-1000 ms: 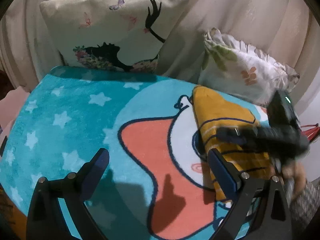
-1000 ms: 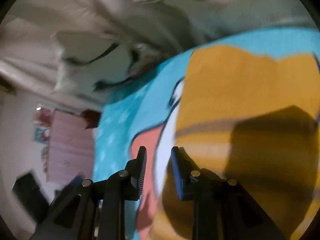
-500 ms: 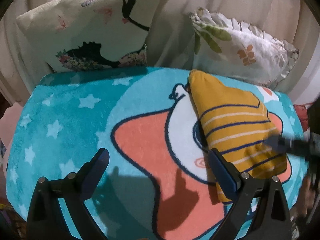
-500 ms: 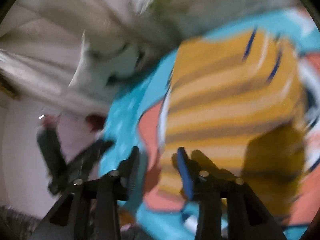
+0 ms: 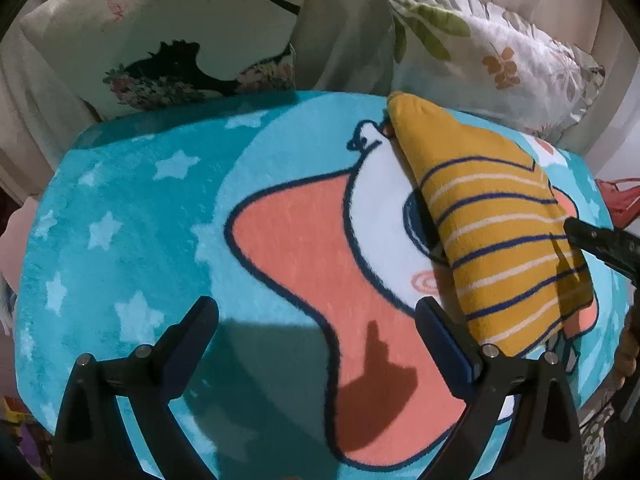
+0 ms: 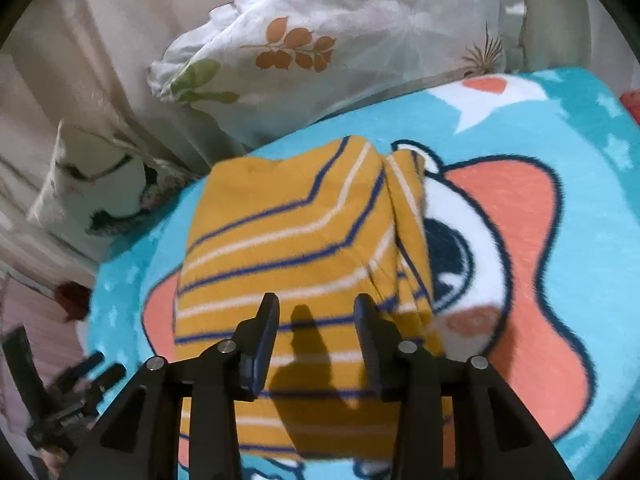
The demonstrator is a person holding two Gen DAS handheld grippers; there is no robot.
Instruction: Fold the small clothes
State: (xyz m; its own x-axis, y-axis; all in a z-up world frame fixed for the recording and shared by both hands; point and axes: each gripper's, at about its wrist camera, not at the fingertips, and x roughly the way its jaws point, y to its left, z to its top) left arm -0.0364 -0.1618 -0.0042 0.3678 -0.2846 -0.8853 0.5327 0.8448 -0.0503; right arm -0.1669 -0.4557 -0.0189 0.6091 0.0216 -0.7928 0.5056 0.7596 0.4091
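Mustard-yellow knit with navy and white stripes, the garment (image 5: 496,236) lies folded into a compact stack on the blanket (image 5: 132,216), a teal fleece printed with white stars and a coral star-shaped cartoon figure. From the left wrist view it sits toward the right side of the blanket, over the figure's white face and dark eye. In the right wrist view the garment (image 6: 288,240) fills the middle, a narrower folded part lying along its right edge.

2 pillows stand behind the blanket against beige fabric: 1 with a black silhouette print (image 5: 172,40), 1 white with orange and green leaves (image 5: 492,52). The garment's far end lies just in front of the leaf pillow.

Left gripper (image 5: 316,344) hovers over the coral figure with its jaws spread wide and nothing between them, the garment just beside its right finger. Right gripper (image 6: 316,336) hangs above the near end of the garment, jaws parted a moderate way and gripping nothing; its shadow falls on the stripes.
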